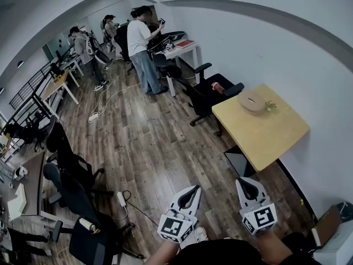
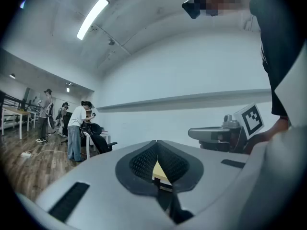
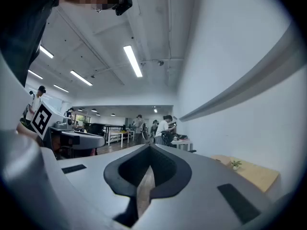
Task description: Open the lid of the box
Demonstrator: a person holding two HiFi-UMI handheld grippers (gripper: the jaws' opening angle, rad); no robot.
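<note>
Box [image 1: 252, 101]: round, tan, on far end of yellow table [image 1: 265, 137], small plant [image 1: 270, 106] just right of it | my left gripper [image 1: 189, 194]: jaws pressed together, empty | my right gripper [image 1: 248, 189]: jaws pressed together, empty | both near side, clear of table

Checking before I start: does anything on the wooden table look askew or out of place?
Nothing stands out: the round box and small plant sit upright on the table, nothing spilled.
</note>
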